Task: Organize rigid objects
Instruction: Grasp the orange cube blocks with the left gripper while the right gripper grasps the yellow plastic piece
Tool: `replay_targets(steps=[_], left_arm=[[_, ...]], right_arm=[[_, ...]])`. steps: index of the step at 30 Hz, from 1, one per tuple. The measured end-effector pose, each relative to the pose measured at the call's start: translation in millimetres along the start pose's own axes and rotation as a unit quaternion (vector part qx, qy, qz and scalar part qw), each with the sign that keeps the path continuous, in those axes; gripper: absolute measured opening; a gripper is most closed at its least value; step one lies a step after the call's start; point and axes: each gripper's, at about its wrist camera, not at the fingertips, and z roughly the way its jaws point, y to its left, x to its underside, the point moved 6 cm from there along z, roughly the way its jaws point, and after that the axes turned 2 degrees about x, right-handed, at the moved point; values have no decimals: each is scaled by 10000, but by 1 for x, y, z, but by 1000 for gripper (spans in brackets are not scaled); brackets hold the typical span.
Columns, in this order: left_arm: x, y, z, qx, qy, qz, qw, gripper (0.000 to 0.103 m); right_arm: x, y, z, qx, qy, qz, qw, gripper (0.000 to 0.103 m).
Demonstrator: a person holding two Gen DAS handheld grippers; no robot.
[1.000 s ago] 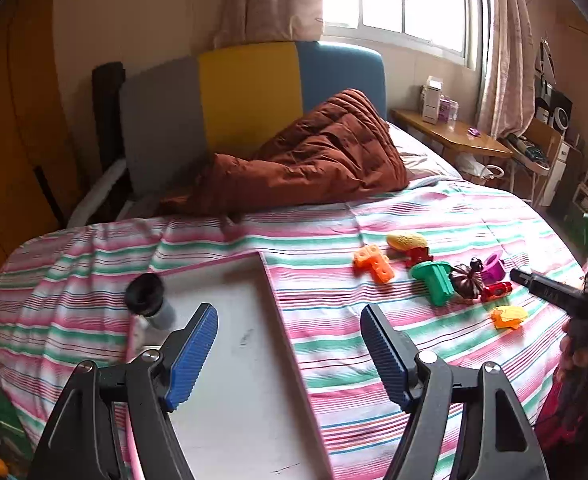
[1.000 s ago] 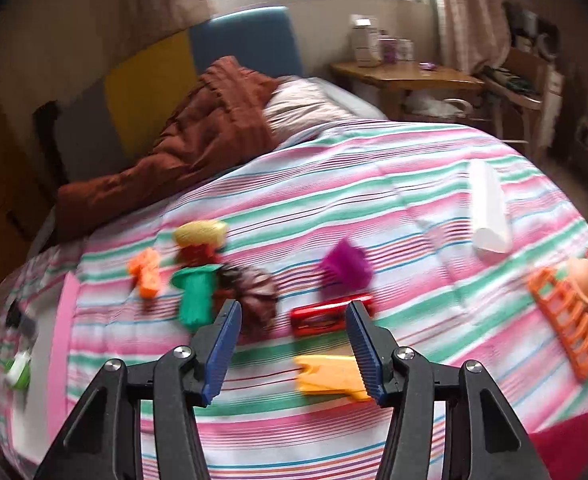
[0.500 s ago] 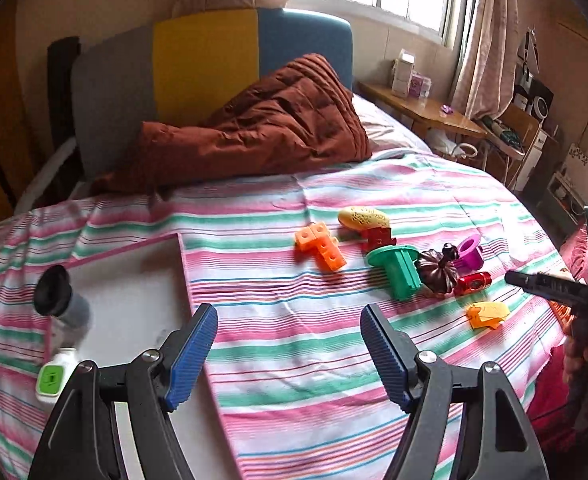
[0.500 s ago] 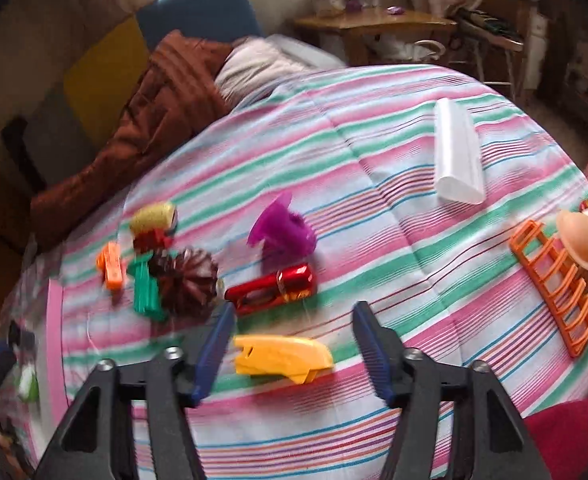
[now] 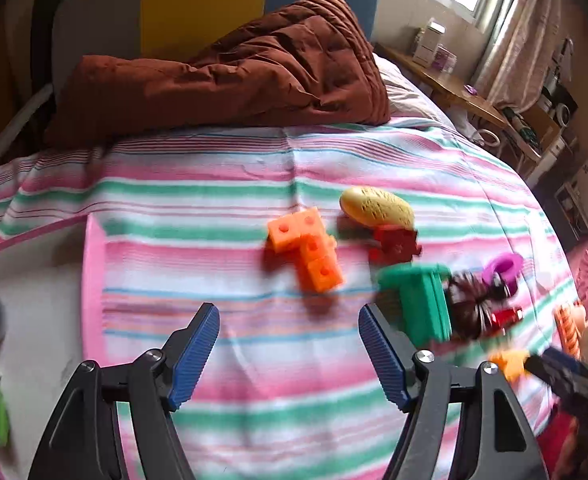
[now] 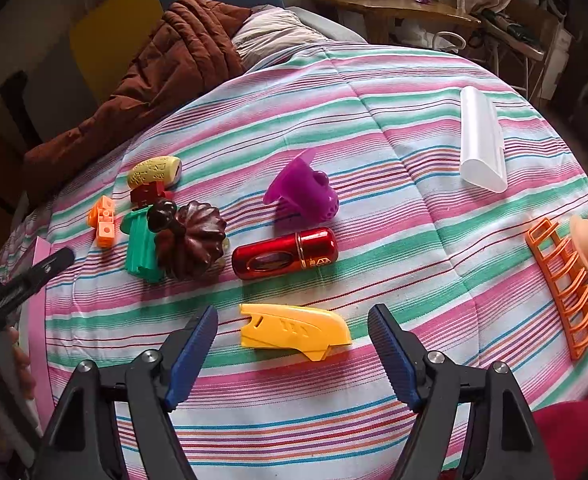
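Opening R gripper (image 6: 292, 354), angled down

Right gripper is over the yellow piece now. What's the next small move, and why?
Probably lower the right gripper straight down around the yellow piece. Its fingers are opening and already stand wider than the piece, which lies flat on the bedspread just ahead of them, untouched. The red tube lies clear beyond it, so a short descent should straddle the piece alone.
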Motion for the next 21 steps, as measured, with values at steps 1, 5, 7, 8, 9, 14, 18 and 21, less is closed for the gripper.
replay_targets(steps=[1,5,7,8,9,14,18,21], left_arm=[[-4,-2,4,43,-3,-41,10000,74],[-17,-7,24,1,42,-134,9999,74],[-22,-9,35,-88,55,-112,9999,73],[-24,-10,40,-117,86,-60,9999,73],[-25,-11,45,-231,125,25,9997,73],[-28,-8,64,-490,171,177,9985,55],[-25,-10,64,-721,111,571,9957,43],[-21,-9,61,-694,26,704,9951,42]], right_arm=[[-1,0,-1,20,-25,-5,10000,78],[-3,-4,-3,159,-77,3,9998,78],[-5,-5,-1,134,-50,67,9999,78],[-5,-5,-1,126,-35,75,9999,78],[-4,-5,-1,114,-26,74,9999,78],[-6,-11,-1,-104,19,294,9995,80],[-4,-10,3,-128,124,220,9996,83],[0,-1,11,-109,244,24,9996,83]])
